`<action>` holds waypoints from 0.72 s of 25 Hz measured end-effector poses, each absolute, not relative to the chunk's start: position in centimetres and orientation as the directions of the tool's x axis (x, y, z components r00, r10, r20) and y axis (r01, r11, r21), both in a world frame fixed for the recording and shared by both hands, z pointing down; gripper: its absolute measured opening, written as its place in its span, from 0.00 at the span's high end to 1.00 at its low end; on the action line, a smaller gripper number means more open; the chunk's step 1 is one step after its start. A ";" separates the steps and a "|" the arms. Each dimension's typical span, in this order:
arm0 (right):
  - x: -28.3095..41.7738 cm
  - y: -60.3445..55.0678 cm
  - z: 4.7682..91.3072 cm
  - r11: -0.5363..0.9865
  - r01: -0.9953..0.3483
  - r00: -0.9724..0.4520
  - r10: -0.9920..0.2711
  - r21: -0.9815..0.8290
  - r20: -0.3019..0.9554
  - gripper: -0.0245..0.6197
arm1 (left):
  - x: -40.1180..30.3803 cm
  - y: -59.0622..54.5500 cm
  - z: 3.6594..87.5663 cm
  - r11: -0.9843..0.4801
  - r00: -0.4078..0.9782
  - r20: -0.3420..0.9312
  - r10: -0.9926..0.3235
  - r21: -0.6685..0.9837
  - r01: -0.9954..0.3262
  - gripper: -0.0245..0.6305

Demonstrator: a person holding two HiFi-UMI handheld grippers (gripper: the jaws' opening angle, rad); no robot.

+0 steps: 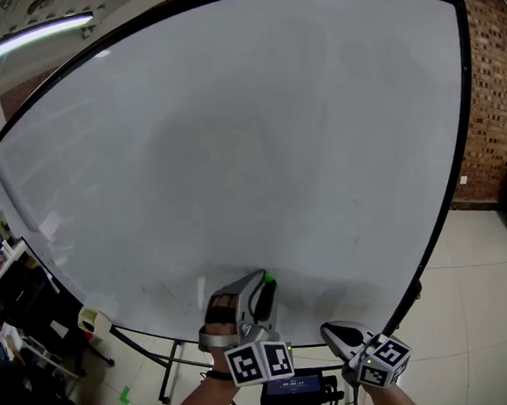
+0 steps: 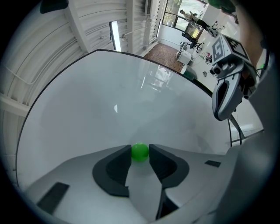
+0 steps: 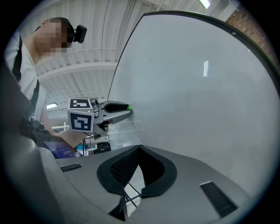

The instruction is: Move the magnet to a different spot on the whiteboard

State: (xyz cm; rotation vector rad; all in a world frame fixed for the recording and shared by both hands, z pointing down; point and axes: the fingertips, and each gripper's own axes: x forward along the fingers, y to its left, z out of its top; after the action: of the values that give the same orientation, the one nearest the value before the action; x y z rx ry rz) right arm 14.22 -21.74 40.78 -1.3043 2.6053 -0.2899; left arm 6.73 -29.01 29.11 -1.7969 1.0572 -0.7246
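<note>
Magnet (image 2: 140, 151) sits between left gripper (image 2: 140, 155) fingers, barely slack, near whiteboard (image 2: 131, 100) bottom edge. Right gripper (image 3: 138, 148) fingers closed, empty; farther off.

Grey left gripper (image 2: 140, 154), grey right gripper (image 3: 139, 149), black-padded jaws, black-and-white marker cubes (image 1: 260, 361)

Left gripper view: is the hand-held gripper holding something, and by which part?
It cannot be told. The green magnet sits between the left hand-held gripper's jaw tips, flanked on two sides, against the whiteboard; whether they press on it is unclear.

Three close views, shared whiteboard (image 1: 232, 155)
</note>
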 end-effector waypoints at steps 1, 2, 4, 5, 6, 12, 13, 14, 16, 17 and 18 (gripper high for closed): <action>14.3 -21.8 40.8 0.586 -0.764 -0.583 -0.806 -0.270 -0.099 0.91 | 6.7 -29.0 29.1 -0.233 0.464 0.043 -0.885 -0.903 -0.361 0.72; 14.4 -21.9 40.8 0.583 -0.767 -0.580 -0.808 -0.269 -0.098 0.91 | 6.7 -29.1 29.1 -0.238 0.465 0.045 -0.884 -0.900 -0.365 0.72; 14.7 -22.2 40.6 0.579 -0.772 -0.575 -0.812 -0.262 -0.100 0.91 | 6.6 -29.3 29.0 -0.250 0.469 0.048 -0.882 -0.891 -0.379 0.72; 14.8 -22.3 40.5 0.578 -0.774 -0.573 -0.813 -0.259 -0.103 0.91 | 6.5 -29.2 28.9 -0.257 0.473 0.048 -0.880 -0.885 -0.387 0.72; 14.9 -22.3 40.4 0.578 -0.775 -0.572 -0.814 -0.257 -0.105 0.91 | 6.4 -29.1 28.8 -0.266 0.480 0.048 -0.876 -0.878 -0.398 0.72; 14.0 -22.0 40.4 0.573 -0.780 -0.569 -0.817 -0.252 -0.098 0.91 | 3.6 -28.1 29.2 -0.410 0.547 0.075 -0.833 -0.748 -0.522 0.72; 13.7 -21.8 40.5 0.574 -0.779 -0.571 -0.816 -0.252 -0.096 0.91 | 3.0 -27.9 29.4 -0.442 0.564 0.082 -0.822 -0.716 -0.540 0.72; 13.5 -21.7 40.5 0.576 -0.778 -0.572 -0.815 -0.252 -0.094 0.91 | 2.4 -27.7 29.6 -0.481 0.586 0.090 -0.805 -0.677 -0.557 0.72; 13.0 -21.4 40.4 0.579 -0.776 -0.577 -0.812 -0.251 -0.090 0.91 | 1.3 -27.2 30.2 -0.569 0.650 0.093 -0.754 -0.587 -0.576 0.72; 12.7 -21.2 40.3 0.581 -0.774 -0.579 -0.810 -0.250 -0.088 0.91 | 0.8 -27.1 30.5 -0.609 0.685 0.081 -0.724 -0.540 -0.580 0.73; 12.3 -21.1 40.2 0.583 -0.773 -0.582 -0.808 -0.248 -0.086 0.91 | 0.1 -27.0 30.9 -0.644 0.711 0.070 -0.699 -0.493 -0.585 0.74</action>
State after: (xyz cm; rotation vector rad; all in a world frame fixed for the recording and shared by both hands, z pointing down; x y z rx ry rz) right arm 12.31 -21.12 40.23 -1.3250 2.6225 -0.2734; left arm 0.13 -27.00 30.91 -2.4779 0.9873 -0.3538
